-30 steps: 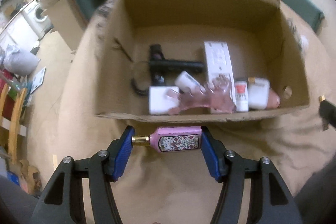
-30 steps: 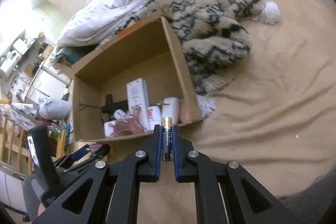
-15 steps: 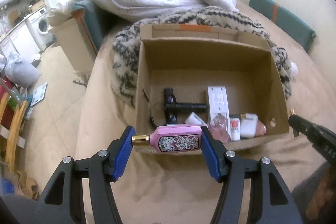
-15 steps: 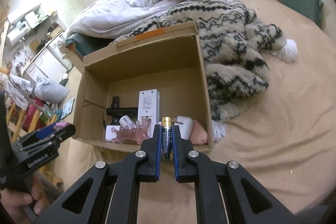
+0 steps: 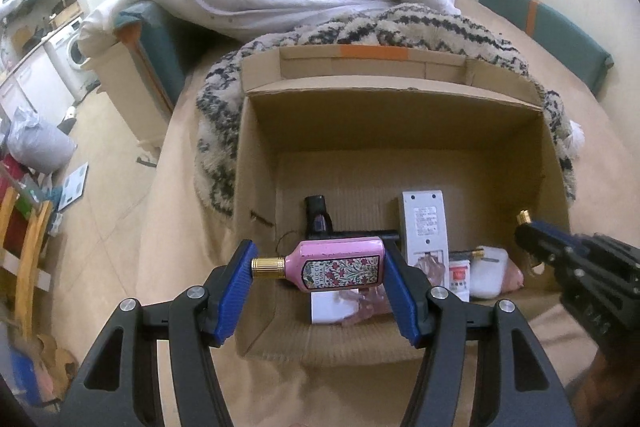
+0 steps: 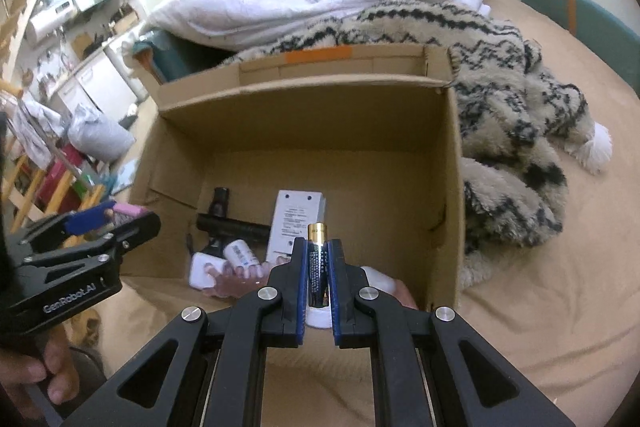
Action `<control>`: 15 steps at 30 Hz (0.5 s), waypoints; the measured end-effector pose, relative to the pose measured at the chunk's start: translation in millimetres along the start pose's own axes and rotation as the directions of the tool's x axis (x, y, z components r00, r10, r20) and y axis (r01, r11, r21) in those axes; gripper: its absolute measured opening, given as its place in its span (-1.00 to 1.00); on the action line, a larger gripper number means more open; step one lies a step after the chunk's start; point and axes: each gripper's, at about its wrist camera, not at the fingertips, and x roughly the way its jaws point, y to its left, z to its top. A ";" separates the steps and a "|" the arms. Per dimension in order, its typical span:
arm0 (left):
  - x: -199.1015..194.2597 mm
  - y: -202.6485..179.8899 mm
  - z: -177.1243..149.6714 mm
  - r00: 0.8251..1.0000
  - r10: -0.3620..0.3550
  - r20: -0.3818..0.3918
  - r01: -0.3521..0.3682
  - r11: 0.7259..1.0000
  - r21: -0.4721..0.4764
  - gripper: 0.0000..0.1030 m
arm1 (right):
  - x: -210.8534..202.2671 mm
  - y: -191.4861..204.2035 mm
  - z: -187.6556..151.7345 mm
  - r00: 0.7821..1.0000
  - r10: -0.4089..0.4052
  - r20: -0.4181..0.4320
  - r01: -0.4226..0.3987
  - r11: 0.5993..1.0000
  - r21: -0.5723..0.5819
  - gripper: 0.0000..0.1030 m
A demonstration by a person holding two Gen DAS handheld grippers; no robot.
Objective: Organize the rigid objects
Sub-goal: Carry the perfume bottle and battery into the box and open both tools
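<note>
Left wrist view: the left gripper (image 5: 318, 277) is pinching a pink floral perfume bottle with a gold cap (image 5: 336, 264) above the open brown cardboard box (image 5: 392, 131), its near wall lying just below. Farther right, the right gripper (image 6: 318, 281) is clamping an upright black-and-gold battery (image 6: 317, 267) over the box's white remote (image 6: 296, 223).
</note>
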 end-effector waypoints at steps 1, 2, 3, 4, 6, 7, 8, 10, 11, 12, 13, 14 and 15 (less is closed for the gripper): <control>4.4 -1.9 1.0 1.000 0.002 -0.005 -0.002 1.000 0.007 0.14 | 5.1 -0.1 0.3 1.000 -0.008 -0.014 0.008 1.000 0.003 -0.79; 8.4 -3.5 1.5 1.000 0.004 -0.010 -0.003 1.000 0.013 0.14 | 10.9 0.0 0.5 0.999 -0.013 -0.031 0.013 1.000 0.004 -0.79; 13.5 -5.6 1.9 1.000 0.011 -0.016 -0.010 1.000 0.023 0.14 | 15.5 -0.1 0.4 0.999 -0.015 -0.044 0.015 1.000 0.007 -0.79; 18.3 -7.4 1.8 1.000 0.019 -0.023 -0.019 0.999 0.031 0.14 | 18.9 -0.6 0.1 0.998 -0.015 -0.054 0.016 1.000 0.012 -0.79; 26.0 -9.7 0.9 0.999 0.025 -0.034 -0.024 0.999 0.037 0.14 | 23.9 -1.4 -0.8 0.997 -0.009 -0.076 0.011 1.000 0.024 -0.79; 29.9 -10.6 0.1 0.999 0.028 -0.039 -0.026 0.999 0.038 0.14 | 25.5 -1.8 -1.5 0.996 -0.006 -0.084 0.009 1.000 0.029 -0.79; 33.0 -11.2 -0.9 0.999 0.031 -0.044 -0.029 0.999 0.040 0.14 | 26.8 -2.2 -1.8 0.996 -0.003 -0.091 0.006 0.999 0.033 -0.79; 37.7 -12.1 -3.2 0.998 0.033 -0.051 -0.031 0.999 0.039 0.14 | 29.6 -3.1 -2.5 0.994 0.006 -0.105 -0.002 0.999 0.042 -0.79; 39.7 -12.6 -4.2 0.998 0.034 -0.054 -0.032 0.999 0.040 0.14 | 30.9 -3.7 -2.6 0.994 0.009 -0.110 -0.004 0.999 0.047 -0.79; 41.6 -13.0 -4.7 0.998 0.037 -0.055 -0.035 0.999 0.041 0.14 | 32.2 -4.3 -2.5 0.993 0.010 -0.115 -0.005 0.999 0.052 -0.79; 42.8 -13.1 -4.9 0.998 0.040 -0.056 -0.038 0.998 0.041 0.14 | 33.5 -4.9 -2.8 0.993 0.012 -0.121 -0.005 0.998 0.057 -0.79; 44.2 -12.8 -4.6 0.997 0.041 -0.058 -0.039 0.999 0.037 0.14 | 34.3 -5.9 -3.1 0.992 0.014 -0.125 -0.006 0.998 0.064 -0.79; 45.3 -12.5 -4.7 0.997 0.040 -0.062 -0.038 0.999 0.033 0.14 | 34.5 -6.4 -3.2 0.992 0.017 -0.127 -0.008 0.998 0.068 -0.79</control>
